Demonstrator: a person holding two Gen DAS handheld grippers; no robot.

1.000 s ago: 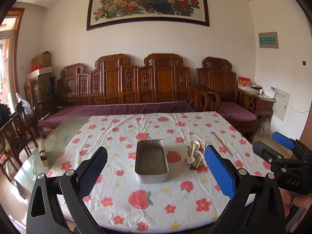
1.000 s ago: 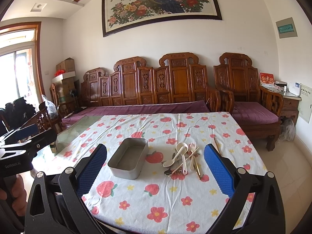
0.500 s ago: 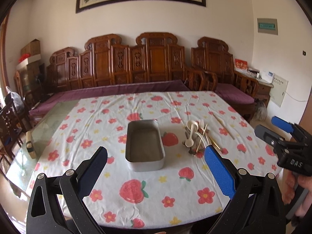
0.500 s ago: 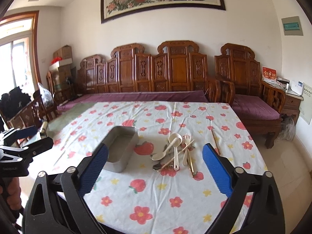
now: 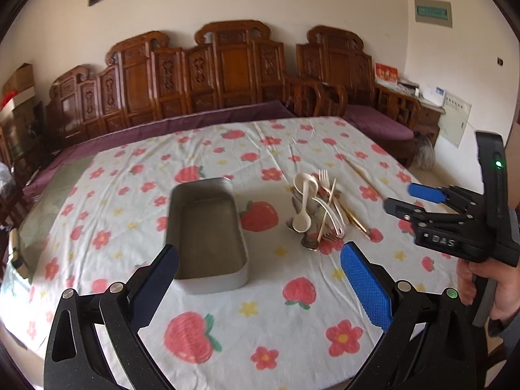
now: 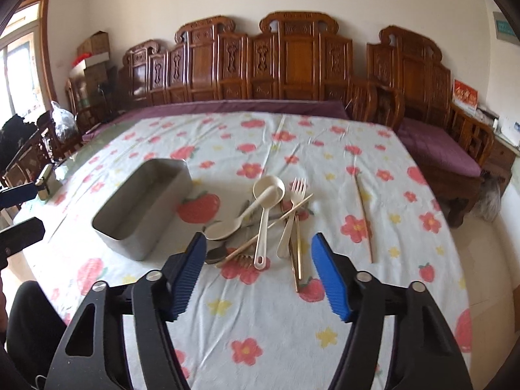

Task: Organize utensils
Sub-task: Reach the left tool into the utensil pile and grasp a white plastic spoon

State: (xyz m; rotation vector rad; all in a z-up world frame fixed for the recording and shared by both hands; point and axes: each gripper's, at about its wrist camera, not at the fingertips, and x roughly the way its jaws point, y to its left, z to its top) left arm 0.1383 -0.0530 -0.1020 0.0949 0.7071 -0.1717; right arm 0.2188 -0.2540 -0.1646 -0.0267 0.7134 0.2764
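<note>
A: What do we have on the worktop [image 5: 201,295]?

B: A flowered cloth [image 6: 260,318] covers it. On it sits a grey metal tin [image 5: 208,227], with nothing in it that we can see. Just to the right of the tin lies the utensil pile [image 6: 260,224], apart from it.

A: What do we make out in the pile?

B: Two cream spoons [image 6: 263,204], crossed, one with its bowl resting on the other's handle. A cream fork [image 6: 292,214] lies beside them, tines pointing away from us. A chopstick [image 6: 269,227] slants across both. We also see a metal spoon [image 6: 216,255] at the near edge and gold-coloured pieces [image 6: 297,260] under the fork. Another chopstick [image 6: 364,217] lies alone, well right of the pile.

A: And our left hand-held gripper [image 5: 260,279]?

B: Its jaws stand wide apart, empty, hovering above the near end of the tin, touching nothing.

A: The right hand-held gripper [image 6: 258,276]?

B: Its jaws have just been closing, yet they are still apart with nothing between the pads. It hangs over the near edge of the pile. In the left view we see it from the side, a hand [image 5: 487,289] on its grip.
</note>
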